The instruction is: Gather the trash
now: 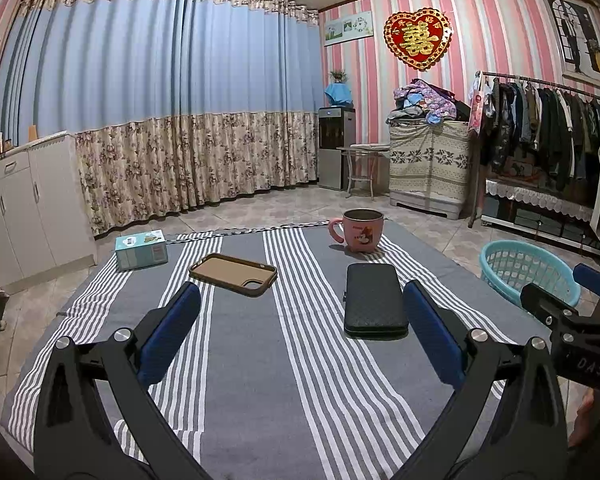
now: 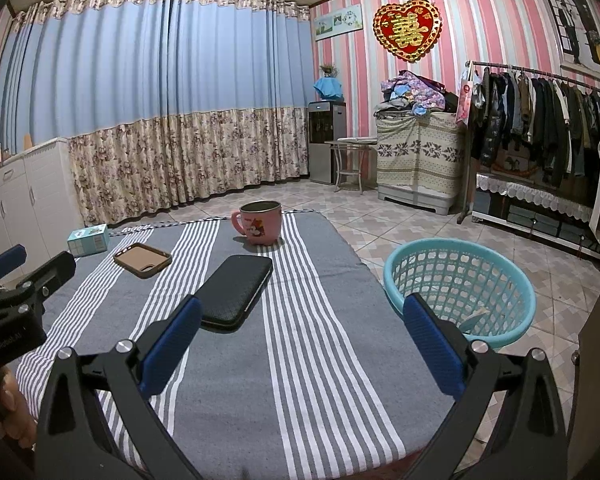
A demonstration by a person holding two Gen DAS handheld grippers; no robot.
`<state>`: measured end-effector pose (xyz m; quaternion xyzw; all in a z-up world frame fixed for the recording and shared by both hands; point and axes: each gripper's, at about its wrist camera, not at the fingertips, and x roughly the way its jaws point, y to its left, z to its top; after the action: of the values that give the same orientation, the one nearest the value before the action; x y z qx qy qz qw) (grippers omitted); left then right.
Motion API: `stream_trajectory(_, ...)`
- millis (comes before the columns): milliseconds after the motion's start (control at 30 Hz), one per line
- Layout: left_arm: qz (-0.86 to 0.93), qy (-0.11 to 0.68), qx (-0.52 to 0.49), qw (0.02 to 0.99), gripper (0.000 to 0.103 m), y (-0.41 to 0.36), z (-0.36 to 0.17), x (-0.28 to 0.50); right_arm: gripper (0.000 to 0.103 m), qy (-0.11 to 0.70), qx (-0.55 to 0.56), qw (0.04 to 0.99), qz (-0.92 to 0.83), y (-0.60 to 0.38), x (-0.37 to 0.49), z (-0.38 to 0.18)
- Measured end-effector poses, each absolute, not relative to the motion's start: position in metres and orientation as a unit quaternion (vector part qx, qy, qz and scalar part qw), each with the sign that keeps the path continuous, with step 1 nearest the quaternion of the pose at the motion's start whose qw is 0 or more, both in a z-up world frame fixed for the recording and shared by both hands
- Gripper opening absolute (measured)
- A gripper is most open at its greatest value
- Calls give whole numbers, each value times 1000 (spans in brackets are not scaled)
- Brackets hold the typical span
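Observation:
A teal plastic basket (image 2: 460, 280) stands on the floor right of the table; something pale lies inside it (image 2: 474, 317). It also shows in the left wrist view (image 1: 528, 268). My left gripper (image 1: 302, 300) is open and empty above the striped cloth (image 1: 252, 360), between a brown phone case (image 1: 234, 274) and a black wallet-like case (image 1: 374, 300). My right gripper (image 2: 302, 312) is open and empty above the cloth's right part (image 2: 320, 360), near the basket. No loose trash shows on the cloth.
A pink mug (image 1: 360, 230) stands at the table's far edge and a small teal box (image 1: 142, 250) at the far left. White cabinets (image 1: 24, 208) stand left, a clothes rack (image 2: 548, 120) right. Tiled floor surrounds the table.

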<state>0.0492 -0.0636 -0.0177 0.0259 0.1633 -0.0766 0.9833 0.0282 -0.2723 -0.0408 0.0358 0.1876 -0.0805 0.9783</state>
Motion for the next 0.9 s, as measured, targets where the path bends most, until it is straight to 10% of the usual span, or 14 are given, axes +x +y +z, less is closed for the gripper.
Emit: stream_trajectory(900,-75,163,27,983,98,-60,-14,52,99,187,40,978,-79,-270,31,-41)
